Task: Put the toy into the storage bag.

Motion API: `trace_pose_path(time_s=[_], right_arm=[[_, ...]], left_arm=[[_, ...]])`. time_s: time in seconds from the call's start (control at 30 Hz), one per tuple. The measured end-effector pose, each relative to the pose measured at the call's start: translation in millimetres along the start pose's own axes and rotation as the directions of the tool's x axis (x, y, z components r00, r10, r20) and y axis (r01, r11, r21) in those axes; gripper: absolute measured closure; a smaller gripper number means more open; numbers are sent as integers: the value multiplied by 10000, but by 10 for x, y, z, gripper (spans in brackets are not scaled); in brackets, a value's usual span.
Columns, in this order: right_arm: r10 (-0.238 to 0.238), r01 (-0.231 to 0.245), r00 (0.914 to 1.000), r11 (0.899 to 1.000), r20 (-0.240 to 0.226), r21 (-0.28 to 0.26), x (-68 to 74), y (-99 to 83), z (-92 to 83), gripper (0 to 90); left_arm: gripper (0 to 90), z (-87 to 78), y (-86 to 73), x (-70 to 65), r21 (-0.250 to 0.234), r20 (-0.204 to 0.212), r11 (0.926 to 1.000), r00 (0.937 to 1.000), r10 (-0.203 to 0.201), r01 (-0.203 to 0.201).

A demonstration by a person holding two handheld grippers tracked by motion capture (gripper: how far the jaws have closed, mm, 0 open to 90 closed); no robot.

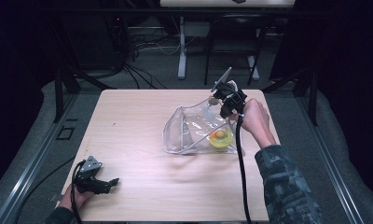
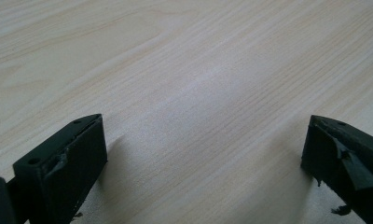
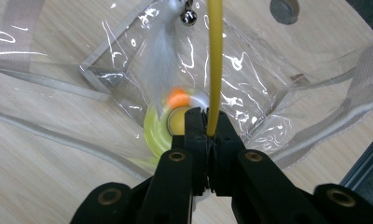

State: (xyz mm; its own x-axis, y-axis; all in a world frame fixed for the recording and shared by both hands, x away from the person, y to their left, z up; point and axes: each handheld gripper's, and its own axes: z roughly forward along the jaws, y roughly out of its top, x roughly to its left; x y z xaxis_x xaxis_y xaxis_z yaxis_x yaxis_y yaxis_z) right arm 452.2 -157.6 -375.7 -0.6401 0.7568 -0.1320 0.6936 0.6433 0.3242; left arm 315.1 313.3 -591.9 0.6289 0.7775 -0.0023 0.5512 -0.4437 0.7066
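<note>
Yellow rod (image 3: 215, 60) in right claw (image 3: 207, 122)

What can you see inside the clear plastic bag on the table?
Inside the clear plastic bag lies a yellow-green disc toy with an orange ball, a white feather and a small bell. The right gripper covers part of the disc.

I am holding my right gripper (image 1: 220, 97) at the clear plastic bag's (image 1: 184, 130) top edge; my left gripper (image 1: 111, 182) is resting well apart from it.
</note>
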Motion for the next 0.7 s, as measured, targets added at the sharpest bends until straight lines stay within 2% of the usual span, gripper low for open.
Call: trace_pose_path(time_s=[0.47, 0.57, 0.7], right_arm=[[229, -229, 9997, 9992, 12, 341, -8, -32, 72, 866], [251, -252, 9997, 9995, 21, 181, -6, -39, 56, 863], [320, -320, 9995, 9994, -15, -151, -1, -54, -30, 798]], left_arm=[[0, 0, 0, 0, 2, -2, 10000, 10000, 3, -3], [0, 0, 0, 0, 4, -1, 10000, 10000, 8, -8], [0, 6, -3, -4, -79, -58, 10000, 10000, -17, 17]])
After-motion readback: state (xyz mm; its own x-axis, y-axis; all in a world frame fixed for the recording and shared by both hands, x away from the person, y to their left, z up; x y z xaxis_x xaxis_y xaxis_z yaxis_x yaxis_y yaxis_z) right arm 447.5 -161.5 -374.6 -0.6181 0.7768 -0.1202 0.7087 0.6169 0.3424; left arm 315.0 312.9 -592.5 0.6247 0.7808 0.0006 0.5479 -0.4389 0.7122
